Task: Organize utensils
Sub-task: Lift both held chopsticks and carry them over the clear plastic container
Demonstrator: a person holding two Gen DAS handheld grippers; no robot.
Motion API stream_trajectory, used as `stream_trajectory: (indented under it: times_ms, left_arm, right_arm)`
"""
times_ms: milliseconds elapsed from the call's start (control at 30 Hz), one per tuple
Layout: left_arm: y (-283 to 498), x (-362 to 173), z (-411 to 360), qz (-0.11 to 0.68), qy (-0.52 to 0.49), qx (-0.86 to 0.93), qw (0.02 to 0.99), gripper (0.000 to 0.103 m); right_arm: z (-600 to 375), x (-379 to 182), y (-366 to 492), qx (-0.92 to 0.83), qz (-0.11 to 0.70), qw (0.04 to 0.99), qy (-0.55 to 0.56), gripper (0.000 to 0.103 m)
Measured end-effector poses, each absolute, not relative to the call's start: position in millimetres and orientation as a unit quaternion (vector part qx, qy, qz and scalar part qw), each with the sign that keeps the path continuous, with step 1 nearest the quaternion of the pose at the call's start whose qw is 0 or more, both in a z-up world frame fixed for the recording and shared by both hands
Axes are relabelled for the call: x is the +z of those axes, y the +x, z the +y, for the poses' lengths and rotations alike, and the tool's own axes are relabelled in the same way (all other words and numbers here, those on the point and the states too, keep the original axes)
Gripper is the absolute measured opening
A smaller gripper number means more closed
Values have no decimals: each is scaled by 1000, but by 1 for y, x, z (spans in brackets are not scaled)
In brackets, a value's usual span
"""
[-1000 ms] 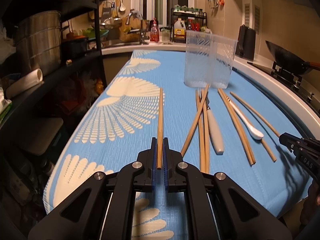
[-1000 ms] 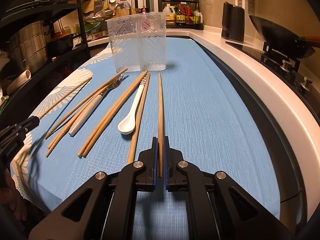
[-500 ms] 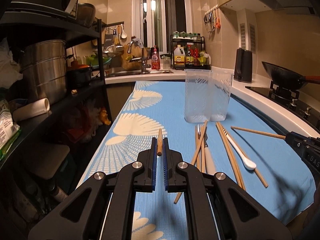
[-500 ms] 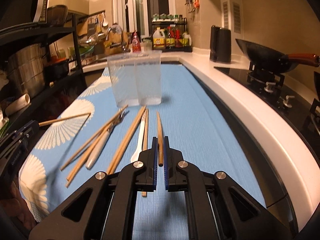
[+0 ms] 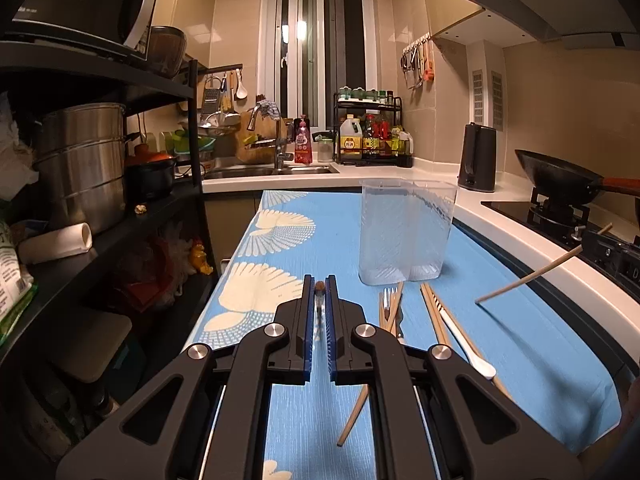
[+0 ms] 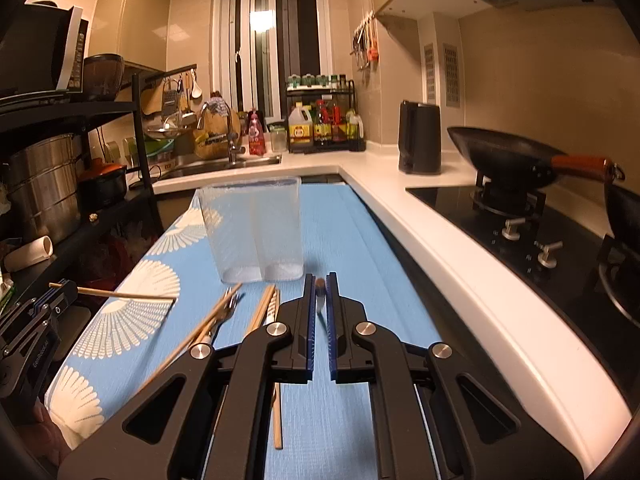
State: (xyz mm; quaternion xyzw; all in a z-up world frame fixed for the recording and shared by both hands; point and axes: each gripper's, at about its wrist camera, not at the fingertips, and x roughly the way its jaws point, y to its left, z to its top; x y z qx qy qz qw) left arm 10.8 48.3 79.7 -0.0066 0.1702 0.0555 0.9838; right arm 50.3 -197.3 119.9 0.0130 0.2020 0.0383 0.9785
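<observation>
My left gripper (image 5: pixel 319 292) is shut on a wooden chopstick (image 5: pixel 319 287), seen end-on and lifted off the blue mat (image 5: pixel 304 236); from the right wrist view that chopstick (image 6: pixel 128 295) points right from the left gripper (image 6: pixel 56 300). My right gripper (image 6: pixel 319 290) is shut on another chopstick (image 6: pixel 319 283), seen end-on; in the left wrist view it (image 5: pixel 532 276) slants down-left in the air. A clear two-compartment plastic holder (image 5: pixel 406 232) (image 6: pixel 254 228) stands upright ahead. More chopsticks (image 5: pixel 434 316), a fork (image 5: pixel 387 300) and a white spoon (image 5: pixel 468 346) lie on the mat.
A black shelf rack (image 5: pixel 120 200) with steel pots stands at the left. A white counter (image 6: pixel 460 264) with a gas hob and a wok (image 6: pixel 508 160) runs along the right. A kettle (image 5: pixel 477 158), a bottle rack (image 5: pixel 370 136) and a sink lie at the back.
Both grippers have lifted their chopsticks off the mat and tipped them up, so each now shows end-on. The views rose from the mat to level with the kitchen.
</observation>
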Motion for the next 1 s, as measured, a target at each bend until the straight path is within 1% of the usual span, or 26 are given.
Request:
stream_trajectory:
  times_ms: [200,367,633,833,1000]
  left_arm:
    - [23,115,55,173,-6,31,984,5]
    - [42,144,68,194,-23,6,981,5]
    - [75,180,83,235,-65,-35,969,5]
    - [112,219,81,232,-74,-63,968,5]
    - [150,263,68,205,-62,-78,974,5]
  right_arm:
    - [-200,153,58,58,189,980,10,5]
    - [-200,184,73,87,196,977,10,5]
    - [-201,218,104,112,211,971,23,5]
    - [-195,264,140,135,192,972,29,5]
    - [-182,311,174,141,145,979,30,5]
